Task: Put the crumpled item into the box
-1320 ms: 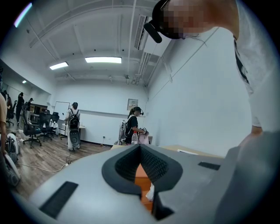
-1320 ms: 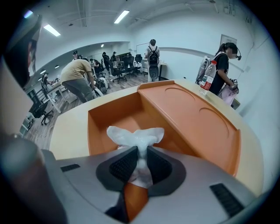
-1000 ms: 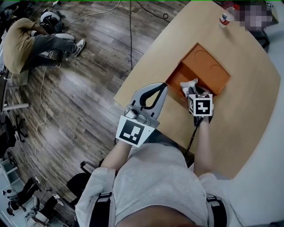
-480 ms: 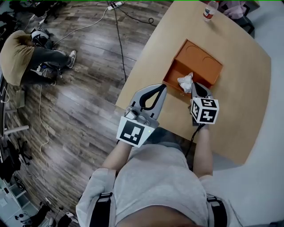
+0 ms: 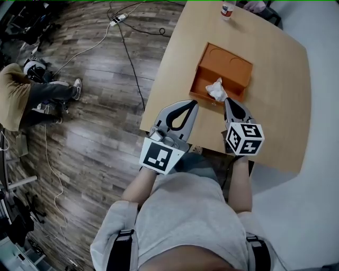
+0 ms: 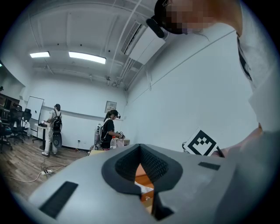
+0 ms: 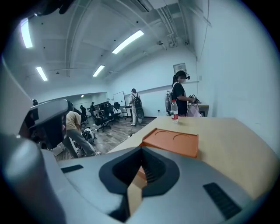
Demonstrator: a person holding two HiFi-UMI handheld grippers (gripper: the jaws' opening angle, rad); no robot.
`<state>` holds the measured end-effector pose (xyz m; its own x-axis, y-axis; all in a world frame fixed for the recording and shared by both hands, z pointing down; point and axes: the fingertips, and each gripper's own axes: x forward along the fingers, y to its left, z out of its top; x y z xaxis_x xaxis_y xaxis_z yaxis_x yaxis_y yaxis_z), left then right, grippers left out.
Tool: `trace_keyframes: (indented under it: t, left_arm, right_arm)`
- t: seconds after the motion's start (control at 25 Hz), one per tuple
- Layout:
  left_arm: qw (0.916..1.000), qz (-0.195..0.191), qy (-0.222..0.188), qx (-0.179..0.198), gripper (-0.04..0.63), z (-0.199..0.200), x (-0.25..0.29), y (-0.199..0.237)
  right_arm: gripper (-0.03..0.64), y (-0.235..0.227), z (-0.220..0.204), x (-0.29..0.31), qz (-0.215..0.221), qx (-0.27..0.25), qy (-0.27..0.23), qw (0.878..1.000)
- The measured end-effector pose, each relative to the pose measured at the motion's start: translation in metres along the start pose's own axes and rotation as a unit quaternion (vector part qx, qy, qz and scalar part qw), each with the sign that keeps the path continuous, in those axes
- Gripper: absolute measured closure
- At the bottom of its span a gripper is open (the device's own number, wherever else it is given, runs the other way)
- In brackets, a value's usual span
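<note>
**Right claw [image 5: 228, 101] pulled back, crumpled item [image 5: 216, 90] sitting in the box [image 5: 233, 68]**

Since a second ago my right claw has backed away from the orange box toward me. It was right on top of the white wad, and now its tips sit just short of the box's near edge, over the table [image 5: 275, 111]. The crumpled item lies in the open part of the box, up against the near side, just beyond the right claw's tips and not touching them.

Both claws are closed with nothing in them. The right gripper view shows its jaws together, with the box's orange top beyond them. My left claw [image 5: 186, 105] hangs near the table's edge to the left of the box, jaws also together — through the slit I can just see a bit of orange and white.

A water bottle [image 5: 228, 8] stands at the far end of the table, well apart from the box.
</note>
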<state>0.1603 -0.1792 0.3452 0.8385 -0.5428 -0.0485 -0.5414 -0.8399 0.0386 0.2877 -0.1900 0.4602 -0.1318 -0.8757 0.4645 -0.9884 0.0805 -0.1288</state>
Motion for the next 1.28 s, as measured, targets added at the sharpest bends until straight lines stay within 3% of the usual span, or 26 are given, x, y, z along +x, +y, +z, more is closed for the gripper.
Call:
trace_keyframes:
  t: [0.64,1.28]
  left_arm:
    - [0.9954,-0.095,-0.004,0.014,0.584,0.014,-0.031,-0.027]
    - [0.9883,-0.149,0.016,0.025,0.584,0.016,-0.066,-0.050]
  right_arm:
    - [0.606,0.049,0.018,-0.080,-0.061,0.008,-0.089,0.994]
    - [0.606,0.086,0.020,-0.136,-0.100,0.015,-0.146,0.984]
